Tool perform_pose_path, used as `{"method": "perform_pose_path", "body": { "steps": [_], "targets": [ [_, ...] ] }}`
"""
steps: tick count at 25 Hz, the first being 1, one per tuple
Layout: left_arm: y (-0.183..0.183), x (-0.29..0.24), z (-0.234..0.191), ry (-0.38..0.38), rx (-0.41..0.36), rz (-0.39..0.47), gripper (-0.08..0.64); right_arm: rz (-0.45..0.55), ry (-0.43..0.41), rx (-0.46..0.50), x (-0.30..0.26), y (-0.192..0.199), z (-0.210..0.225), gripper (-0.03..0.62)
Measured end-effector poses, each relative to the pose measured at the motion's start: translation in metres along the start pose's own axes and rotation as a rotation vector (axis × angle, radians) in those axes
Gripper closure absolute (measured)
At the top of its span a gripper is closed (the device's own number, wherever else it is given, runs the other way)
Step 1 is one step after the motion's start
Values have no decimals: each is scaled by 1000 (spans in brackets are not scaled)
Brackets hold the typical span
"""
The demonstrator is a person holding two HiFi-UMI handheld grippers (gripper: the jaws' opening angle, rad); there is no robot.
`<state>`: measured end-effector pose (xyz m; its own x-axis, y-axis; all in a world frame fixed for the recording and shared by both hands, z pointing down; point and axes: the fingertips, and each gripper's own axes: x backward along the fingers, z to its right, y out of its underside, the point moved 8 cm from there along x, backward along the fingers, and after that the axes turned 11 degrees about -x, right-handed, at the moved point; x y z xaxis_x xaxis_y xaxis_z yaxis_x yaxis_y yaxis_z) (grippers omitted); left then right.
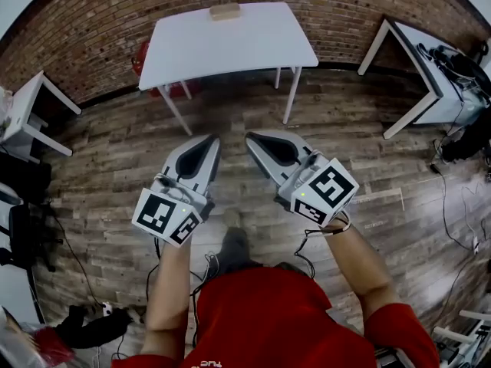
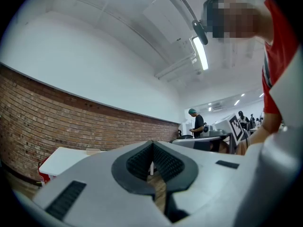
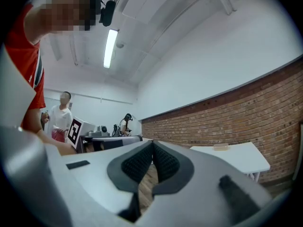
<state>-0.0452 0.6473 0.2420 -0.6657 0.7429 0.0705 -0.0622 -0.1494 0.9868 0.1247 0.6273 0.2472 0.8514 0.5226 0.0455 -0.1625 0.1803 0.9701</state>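
I hold both grippers side by side over the wooden plank floor, pointing toward a white table point(image 1: 230, 44). The left gripper point(image 1: 211, 139) is shut with nothing between its jaws, and its ribbed pads meet at the tip in the left gripper view point(image 2: 152, 144). Close to its right, the right gripper point(image 1: 250, 136) is likewise shut and empty point(image 3: 152, 144). A small tan wooden block point(image 1: 225, 11) lies at the table's far edge by the brick wall. The right gripper view shows that block point(image 3: 220, 146) on the table point(image 3: 239, 157).
A second white table point(image 1: 426, 75) with dark gear and cables stands at the right. A small white stand point(image 1: 23, 113) is at the left. A red object point(image 1: 142, 56) sits under the table by the brick wall point(image 1: 92, 21). Cables trail on the floor. People stand far behind point(image 2: 197, 124).
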Motion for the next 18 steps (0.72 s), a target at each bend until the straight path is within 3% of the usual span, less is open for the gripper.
{"method": "perform_pose_path", "body": {
  "steps": [18],
  "targets": [
    [37, -136, -249, 89, -26, 15, 546, 31, 86, 12, -209, -40, 169, 563]
  ]
}}
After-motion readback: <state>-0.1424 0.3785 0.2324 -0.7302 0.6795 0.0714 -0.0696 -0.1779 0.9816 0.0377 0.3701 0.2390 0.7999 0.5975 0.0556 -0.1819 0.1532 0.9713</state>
